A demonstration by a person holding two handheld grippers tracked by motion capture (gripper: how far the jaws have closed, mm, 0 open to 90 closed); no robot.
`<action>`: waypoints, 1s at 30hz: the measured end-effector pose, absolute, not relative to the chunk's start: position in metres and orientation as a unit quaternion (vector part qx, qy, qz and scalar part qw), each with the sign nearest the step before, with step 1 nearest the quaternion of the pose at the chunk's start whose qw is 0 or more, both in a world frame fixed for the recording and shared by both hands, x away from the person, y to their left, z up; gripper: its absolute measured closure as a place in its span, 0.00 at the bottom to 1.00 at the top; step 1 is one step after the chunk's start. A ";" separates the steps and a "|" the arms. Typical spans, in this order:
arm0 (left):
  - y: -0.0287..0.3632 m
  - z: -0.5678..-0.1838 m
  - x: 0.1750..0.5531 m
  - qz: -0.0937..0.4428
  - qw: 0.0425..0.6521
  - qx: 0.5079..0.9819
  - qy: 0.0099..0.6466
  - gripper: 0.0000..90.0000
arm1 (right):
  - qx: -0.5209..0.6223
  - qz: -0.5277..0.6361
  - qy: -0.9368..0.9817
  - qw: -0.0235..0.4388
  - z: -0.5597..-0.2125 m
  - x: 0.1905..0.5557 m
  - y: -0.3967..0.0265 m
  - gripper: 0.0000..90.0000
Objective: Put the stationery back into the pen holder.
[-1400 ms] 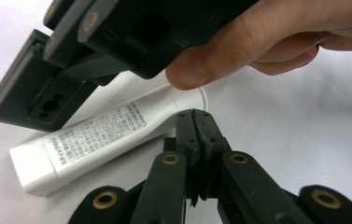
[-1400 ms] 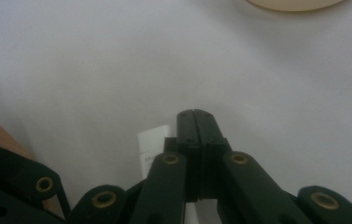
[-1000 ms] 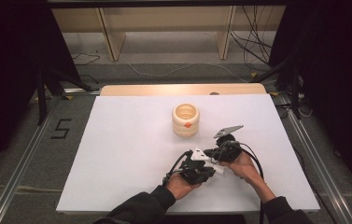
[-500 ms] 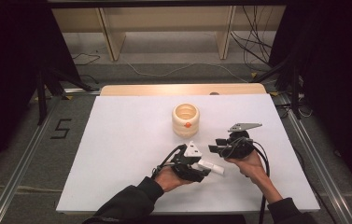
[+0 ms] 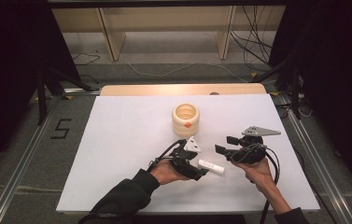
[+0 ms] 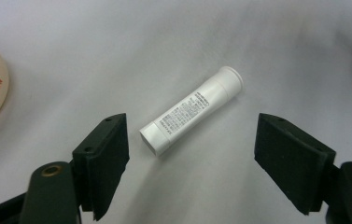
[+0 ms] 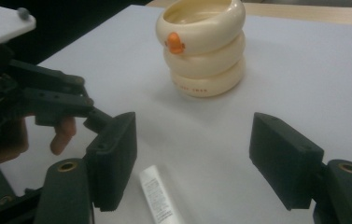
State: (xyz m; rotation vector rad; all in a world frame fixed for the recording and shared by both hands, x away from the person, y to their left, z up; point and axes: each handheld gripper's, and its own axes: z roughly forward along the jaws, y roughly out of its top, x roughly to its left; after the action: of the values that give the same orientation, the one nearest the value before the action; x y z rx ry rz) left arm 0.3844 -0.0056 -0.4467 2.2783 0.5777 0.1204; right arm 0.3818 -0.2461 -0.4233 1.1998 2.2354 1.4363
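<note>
White board (image 5: 117,140) on a table, grey floor and wooden shelving behind. White tube (image 5: 210,167) lies flat between left gripper (image 5: 201,173) and right gripper (image 5: 224,145), both jaws just opened wide, nothing held.

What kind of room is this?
Probably a lab or workshop set up for recording. A white table stands in a metal frame, loose cables trail over the floor, and a number 5 is taped there.

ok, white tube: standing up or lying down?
Lying down. The white tube rests flat on the white table, between both open grippers, touched by neither.
</note>
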 end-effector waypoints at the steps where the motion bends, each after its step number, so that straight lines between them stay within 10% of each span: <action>1: -0.006 -0.446 0.385 0.046 0.376 0.899 0.221 0.27 | 0.409 0.492 0.761 0.113 -0.423 0.379 -0.247 0.34; 30: -0.037 -0.445 0.400 0.043 0.315 0.934 0.163 0.23 | 0.402 0.505 0.749 0.152 -0.422 0.346 -0.255 0.27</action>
State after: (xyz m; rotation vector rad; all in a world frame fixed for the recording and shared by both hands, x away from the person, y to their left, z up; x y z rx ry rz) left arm 0.4005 -0.0365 -0.4448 2.4615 0.4283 0.1122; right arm 0.3459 -0.2547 -0.4218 1.1549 2.1483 1.4487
